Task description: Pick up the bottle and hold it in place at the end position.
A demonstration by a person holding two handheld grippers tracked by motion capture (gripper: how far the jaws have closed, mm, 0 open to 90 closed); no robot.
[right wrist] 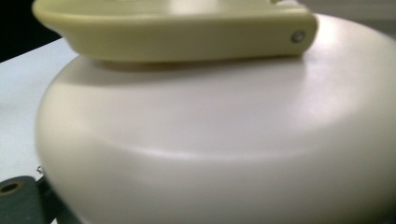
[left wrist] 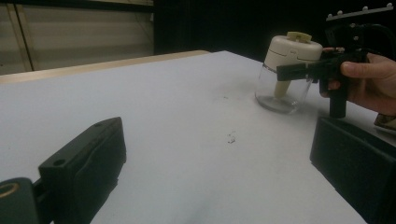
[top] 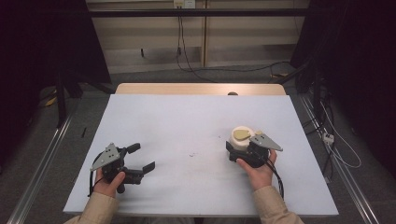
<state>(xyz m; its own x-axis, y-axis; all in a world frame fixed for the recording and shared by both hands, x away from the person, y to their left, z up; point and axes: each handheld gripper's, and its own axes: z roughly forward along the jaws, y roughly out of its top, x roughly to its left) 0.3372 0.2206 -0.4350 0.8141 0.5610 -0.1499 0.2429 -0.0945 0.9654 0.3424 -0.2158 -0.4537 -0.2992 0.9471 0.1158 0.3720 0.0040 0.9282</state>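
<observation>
A glass jar [top: 241, 136] with a cream lid [left wrist: 293, 48] and a yellowish lever [right wrist: 177, 32] on top stands on the white table [top: 187, 116], right of centre. My right gripper [top: 240, 145] comes at it from the near side, its jaws closed around the lid, which sits very close in the right gripper view as a cream dome [right wrist: 210, 140]. The left gripper view has that gripper [left wrist: 303, 70] at the jar's lid, with one black jaw lying across the lid's side. My left gripper [top: 143, 157] rests at the table's near left, open, nothing between its jaws [left wrist: 219, 163].
A wooden strip [top: 201, 88] runs along the table's far edge, with a small dark thing [top: 232, 94] on it. Small specks [left wrist: 230, 137] mark the table's middle. Metal rails [top: 42, 154] flank the table, and cables [top: 336, 140] lie on the floor to the right.
</observation>
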